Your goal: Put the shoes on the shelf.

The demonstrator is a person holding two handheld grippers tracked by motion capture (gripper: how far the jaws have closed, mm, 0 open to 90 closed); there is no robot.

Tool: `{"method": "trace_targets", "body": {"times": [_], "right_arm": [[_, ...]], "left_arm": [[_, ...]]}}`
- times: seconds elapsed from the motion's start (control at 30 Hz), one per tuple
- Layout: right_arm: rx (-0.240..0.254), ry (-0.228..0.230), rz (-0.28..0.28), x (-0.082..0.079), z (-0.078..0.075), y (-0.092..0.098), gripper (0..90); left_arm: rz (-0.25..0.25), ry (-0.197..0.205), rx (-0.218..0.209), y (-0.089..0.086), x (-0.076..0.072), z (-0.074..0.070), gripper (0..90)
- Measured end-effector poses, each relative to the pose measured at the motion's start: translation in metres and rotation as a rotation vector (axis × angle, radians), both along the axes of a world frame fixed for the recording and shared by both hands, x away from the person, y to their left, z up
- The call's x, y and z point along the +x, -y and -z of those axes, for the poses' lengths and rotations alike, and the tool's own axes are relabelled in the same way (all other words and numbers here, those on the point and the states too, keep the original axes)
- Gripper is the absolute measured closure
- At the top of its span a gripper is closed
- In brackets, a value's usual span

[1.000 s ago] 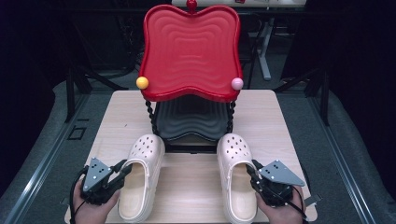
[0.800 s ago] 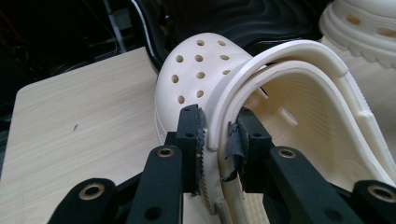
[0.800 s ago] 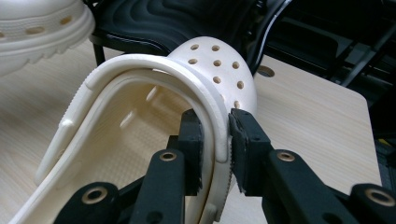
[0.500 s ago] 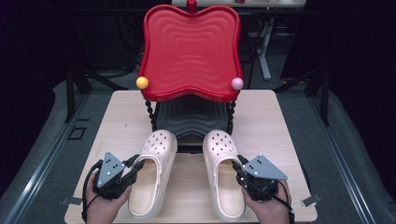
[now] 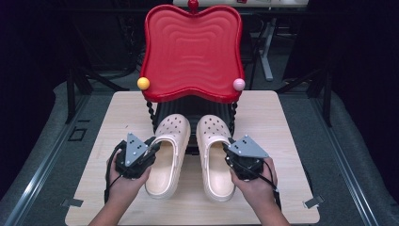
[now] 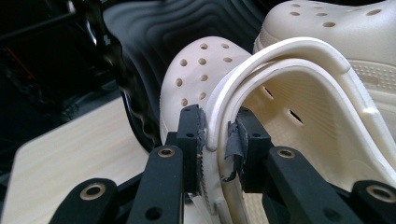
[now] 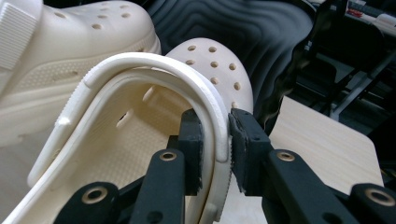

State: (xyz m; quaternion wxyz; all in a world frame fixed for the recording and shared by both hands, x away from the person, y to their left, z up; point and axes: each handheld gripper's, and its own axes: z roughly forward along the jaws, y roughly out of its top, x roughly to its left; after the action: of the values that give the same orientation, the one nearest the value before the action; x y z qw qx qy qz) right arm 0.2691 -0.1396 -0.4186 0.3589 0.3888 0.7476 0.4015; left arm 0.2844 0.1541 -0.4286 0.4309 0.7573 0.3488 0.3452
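Heads up, the red tray (image 5: 190, 52) hides most of your black lower shelf (image 5: 193, 108), and both clogs' toes (image 5: 175, 123) tuck under it. In your gripper views the heels get cropped at the bottom edge.

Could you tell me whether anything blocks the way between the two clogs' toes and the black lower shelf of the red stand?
Nothing visible does: the left clog and right clog, each clamped, point straight at the black lower shelf, toes at its front edge.

High view overhead facing forward, gripper views close, sharing clogs (image 5: 170, 155)
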Motion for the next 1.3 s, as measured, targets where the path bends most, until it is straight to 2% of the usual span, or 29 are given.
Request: {"method": "trace_targets", "body": {"times": [0.03, 0.13, 0.27, 0.3, 0.47, 0.7, 0.8, 0.9, 1.03, 1.1, 1.17, 1.3], "right_arm": [[0.0, 0.0, 0.0, 0.0, 0.0, 0.0, 74.7], [-0.019, 0.023, 0.017, 0.014, -0.005, -0.007, 75.1], [-0.024, 0.03, 0.04, 0.029, -0.008, -0.015, 75.2], [-0.027, 0.033, 0.047, 0.032, -0.008, -0.017, 75.1], [-0.047, 0.043, 0.073, 0.045, -0.009, -0.025, 75.1], [-0.022, 0.029, 0.096, 0.065, -0.005, -0.03, 75.1], [-0.017, 0.028, 0.098, 0.074, -0.001, -0.031, 75.0], [-0.014, 0.026, 0.085, 0.08, 0.003, -0.032, 74.7], [-0.035, 0.023, 0.069, 0.085, 0.006, -0.031, 74.2], [-0.006, 0.017, 0.06, 0.087, 0.007, -0.029, 74.0], [0.012, 0.009, 0.06, 0.087, 0.007, -0.028, 73.7], [0.016, 0.009, 0.05, 0.085, 0.008, -0.029, 73.1]], "left_arm": [[0.0, 0.0, 0.0, 0.0, 0.0, 0.0, 75.0], [-0.02, 0.005, 0.003, 0.008, 0.013, -0.002, 75.1], [-0.042, 0.013, 0.006, 0.013, 0.021, -0.003, 75.2], [-0.053, 0.01, 0.004, 0.017, 0.028, -0.004, 75.2], [-0.068, 0.021, -0.005, 0.022, 0.037, -0.005, 75.2], [-0.089, 0.003, -0.01, 0.027, 0.056, -0.001, 75.2], [-0.106, -0.003, -0.044, 0.031, 0.066, 0.002, 75.0], [-0.116, -0.005, -0.054, 0.035, 0.071, 0.004, 74.9], [-0.131, 0.0, -0.07, 0.038, 0.073, 0.005, 74.7], [-0.131, 0.0, -0.07, 0.038, 0.074, 0.006, 74.5], [-0.13, 0.014, -0.052, 0.04, 0.072, 0.008, 74.0], [-0.115, 0.038, -0.024, 0.042, 0.07, 0.01, 73.2]]}}
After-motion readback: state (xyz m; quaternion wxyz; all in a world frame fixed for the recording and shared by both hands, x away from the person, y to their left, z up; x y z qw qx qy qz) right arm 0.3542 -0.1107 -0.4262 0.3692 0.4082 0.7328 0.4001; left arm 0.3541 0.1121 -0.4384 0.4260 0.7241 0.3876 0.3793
